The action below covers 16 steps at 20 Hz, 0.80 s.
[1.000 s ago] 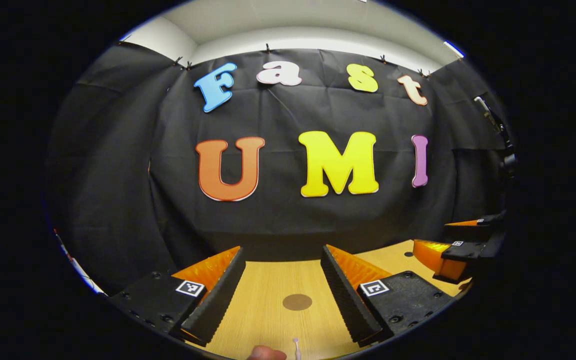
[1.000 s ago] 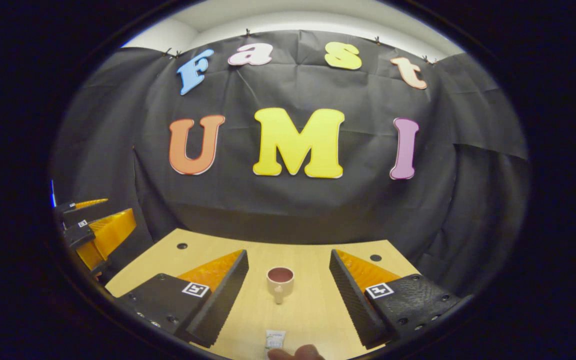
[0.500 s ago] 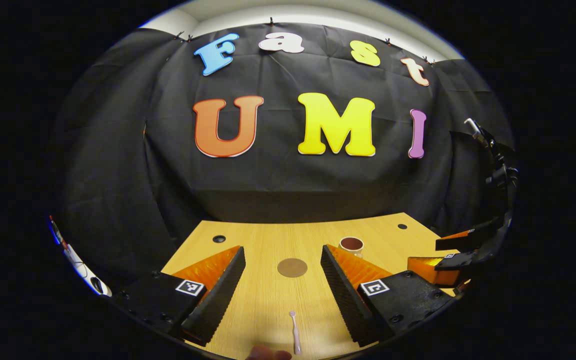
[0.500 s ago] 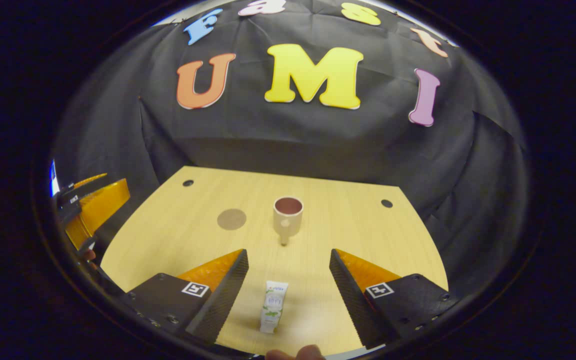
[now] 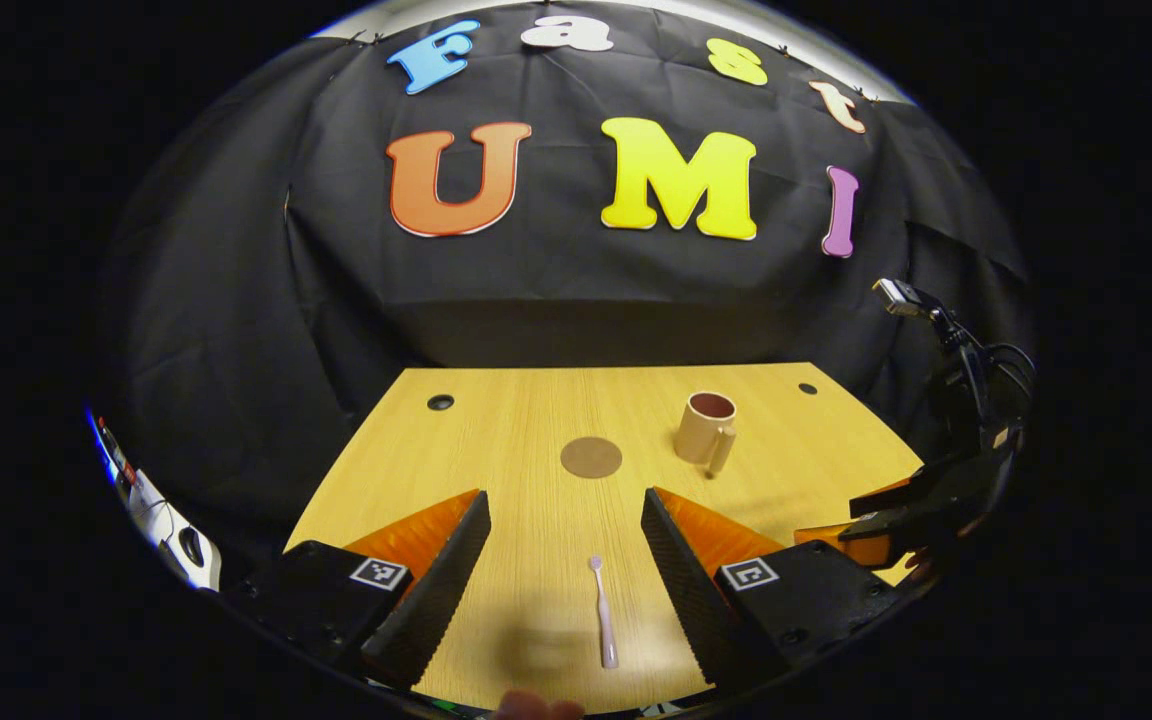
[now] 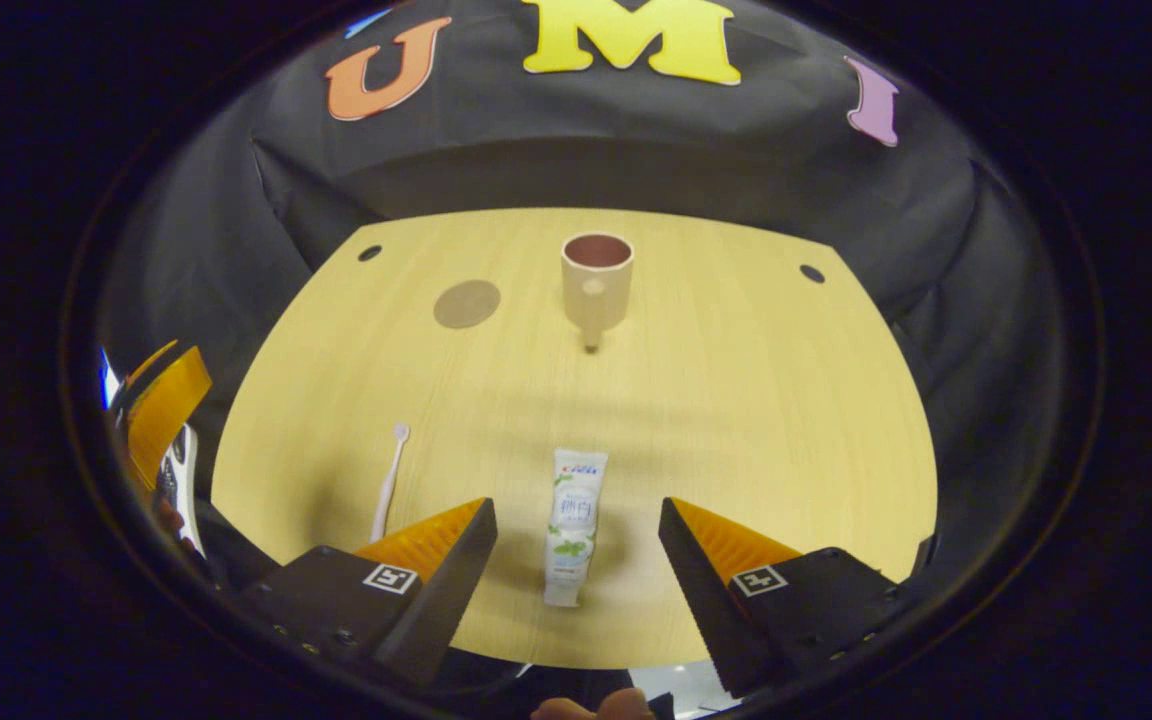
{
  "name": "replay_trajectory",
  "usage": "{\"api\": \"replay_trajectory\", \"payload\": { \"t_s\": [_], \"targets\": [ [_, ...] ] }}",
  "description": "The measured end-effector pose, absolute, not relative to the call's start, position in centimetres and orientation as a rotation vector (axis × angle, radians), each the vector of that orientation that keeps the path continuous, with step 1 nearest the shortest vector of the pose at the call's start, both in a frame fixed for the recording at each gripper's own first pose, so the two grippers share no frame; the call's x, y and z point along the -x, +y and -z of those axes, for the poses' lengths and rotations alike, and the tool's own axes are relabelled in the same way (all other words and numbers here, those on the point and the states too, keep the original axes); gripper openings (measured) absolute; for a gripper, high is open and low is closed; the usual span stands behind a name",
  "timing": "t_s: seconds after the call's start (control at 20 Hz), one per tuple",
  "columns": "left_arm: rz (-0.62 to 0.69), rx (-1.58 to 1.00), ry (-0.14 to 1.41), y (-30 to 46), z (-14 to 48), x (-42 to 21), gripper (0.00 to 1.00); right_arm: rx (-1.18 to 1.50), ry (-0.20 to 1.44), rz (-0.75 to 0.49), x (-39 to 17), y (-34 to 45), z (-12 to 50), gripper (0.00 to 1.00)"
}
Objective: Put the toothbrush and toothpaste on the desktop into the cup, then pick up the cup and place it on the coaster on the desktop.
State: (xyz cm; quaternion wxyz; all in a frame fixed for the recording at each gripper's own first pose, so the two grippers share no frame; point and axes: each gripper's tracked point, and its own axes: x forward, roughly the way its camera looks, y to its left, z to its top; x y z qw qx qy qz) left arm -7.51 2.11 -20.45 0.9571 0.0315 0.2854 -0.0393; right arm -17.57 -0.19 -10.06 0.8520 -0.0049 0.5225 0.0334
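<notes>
Both grippers hovering with fingers spread, grasping nothing, above a light wooden surface (image 6: 756, 400).
Left gripper (image 5: 564, 520) framing a slim pink toothbrush (image 5: 602, 612); right gripper (image 6: 576, 530) framing a white toothpaste tube (image 6: 573, 525), its label blurring.

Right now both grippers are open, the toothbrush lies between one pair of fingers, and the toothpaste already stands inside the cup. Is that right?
Not quite: the toothpaste lies flat on the desktop, well short of the cup, as the right gripper view shows. The rest holds: the left gripper and right gripper are open, and the toothbrush lies between the left fingers.
</notes>
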Motion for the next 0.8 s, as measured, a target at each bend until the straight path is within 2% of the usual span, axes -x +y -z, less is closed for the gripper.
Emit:
{"api": "replay_trajectory", "payload": {
  "t_s": [0.35, 0.8],
  "targets": [
    [0.067, -0.019, 0.680, 2.2, 22.6, 9.5, 0.98, -0.027, 1.317, -0.037, 18.5, -0.2, 9.5, 0.95],
    [0.026, 0.003, 0.740, 4.2, 24.1, 10.0, 0.98, -0.005, 1.460, -0.015, 18.9, 0.0, 15.0, 0.95]
  ]
}}
